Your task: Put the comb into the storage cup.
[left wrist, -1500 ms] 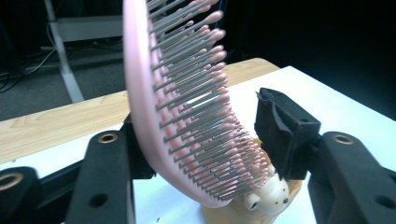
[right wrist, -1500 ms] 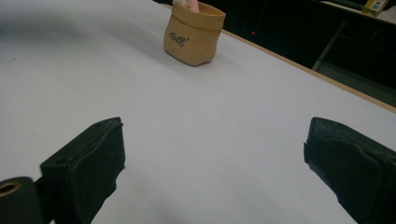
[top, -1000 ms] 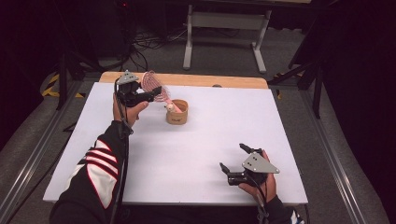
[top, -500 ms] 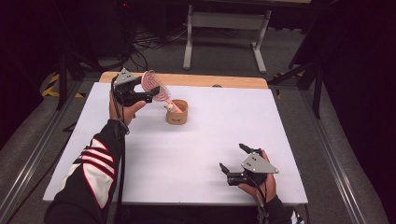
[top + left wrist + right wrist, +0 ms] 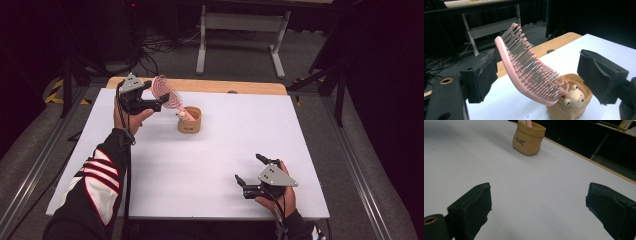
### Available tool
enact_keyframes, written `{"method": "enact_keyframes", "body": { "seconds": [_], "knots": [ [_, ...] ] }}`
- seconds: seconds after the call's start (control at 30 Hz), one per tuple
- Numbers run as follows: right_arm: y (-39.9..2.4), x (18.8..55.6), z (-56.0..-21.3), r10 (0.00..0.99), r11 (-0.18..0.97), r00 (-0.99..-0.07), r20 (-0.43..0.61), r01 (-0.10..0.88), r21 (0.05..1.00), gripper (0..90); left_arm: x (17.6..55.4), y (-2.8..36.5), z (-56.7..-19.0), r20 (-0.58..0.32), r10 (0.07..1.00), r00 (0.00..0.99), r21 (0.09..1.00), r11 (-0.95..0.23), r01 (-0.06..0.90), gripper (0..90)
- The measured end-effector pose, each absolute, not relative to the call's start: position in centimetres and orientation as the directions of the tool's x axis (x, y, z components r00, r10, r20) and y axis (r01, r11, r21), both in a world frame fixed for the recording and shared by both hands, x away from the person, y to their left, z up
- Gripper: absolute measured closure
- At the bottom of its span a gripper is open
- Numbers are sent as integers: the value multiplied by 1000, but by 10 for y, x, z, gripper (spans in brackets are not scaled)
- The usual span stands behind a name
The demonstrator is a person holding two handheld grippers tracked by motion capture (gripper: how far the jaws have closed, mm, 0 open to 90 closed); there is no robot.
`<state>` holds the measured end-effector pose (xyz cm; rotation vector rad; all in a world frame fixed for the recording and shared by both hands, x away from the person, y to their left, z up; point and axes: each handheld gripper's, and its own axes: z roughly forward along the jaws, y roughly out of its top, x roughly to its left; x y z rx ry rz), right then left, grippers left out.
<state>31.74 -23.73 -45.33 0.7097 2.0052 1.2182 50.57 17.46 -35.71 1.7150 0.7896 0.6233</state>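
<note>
A tan pouch [image 5: 189,120] stands on the white tabletop [image 5: 210,165], toward its far-left part, well in from every edge. A pink brush [image 5: 167,94] leans out of the pouch, handle end inside, bristled head rising up and away toward the far-left corner; a small frog-like figure [image 5: 574,95] peeks over the pouch's rim beside it. Dark lettering sits on the pouch's side, too small to read.

The left gripper [image 5: 159,101] is held just left of the pouch, above the tabletop, jaws spread wide on either side of the brush head without touching it. The right gripper [image 5: 250,170] rests well apart from the pouch, by the near edge, jaws wide apart and holding nothing.

Between the pouch and the right gripper the tabletop lies bare, as does everything right of the pouch. A wooden strip [image 5: 235,87] runs along the far edge behind the pouch.
</note>
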Motion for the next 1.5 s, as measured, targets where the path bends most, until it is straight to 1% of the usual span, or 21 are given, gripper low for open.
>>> {"method": "enact_keyframes", "body": {
  "seconds": [0.27, 0.4, 0.57, 0.77, 0.93, 1.0, 1.5],
  "knots": [
    [-236, 318, -453, 736, 419, -620, -271, 103, 902, 74, 500, 177, -359, 9, 757, 654, 969, -169, 182, 116],
    [-236, 318, -453, 735, 420, -620, -272, 102, 902, 76, 495, 179, -362, 8, 771, 636, 976, -146, 164, 112],
    [-237, 318, -453, 737, 419, -620, -271, 104, 902, 77, 492, 180, -364, 11, 763, 646, 976, -149, 158, 112],
    [-237, 318, -454, 737, 419, -619, -272, 103, 902, 77, 487, 180, -364, 38, 759, 650, 973, -175, 147, 113],
    [-237, 318, -453, 739, 414, -618, -268, 103, 905, 77, 482, 179, -365, 55, 738, 672, 971, -197, 137, 112],
    [-237, 318, -454, 740, 415, -617, -269, 104, 904, 77, 479, 179, -365, 89, 736, 671, 966, -229, 122, 107],
    [-236, 317, -453, 740, 415, -616, -270, 102, 904, 77, 465, 178, -370, 113, 712, 693, 962, -252, 102, 105]
  ]
}}
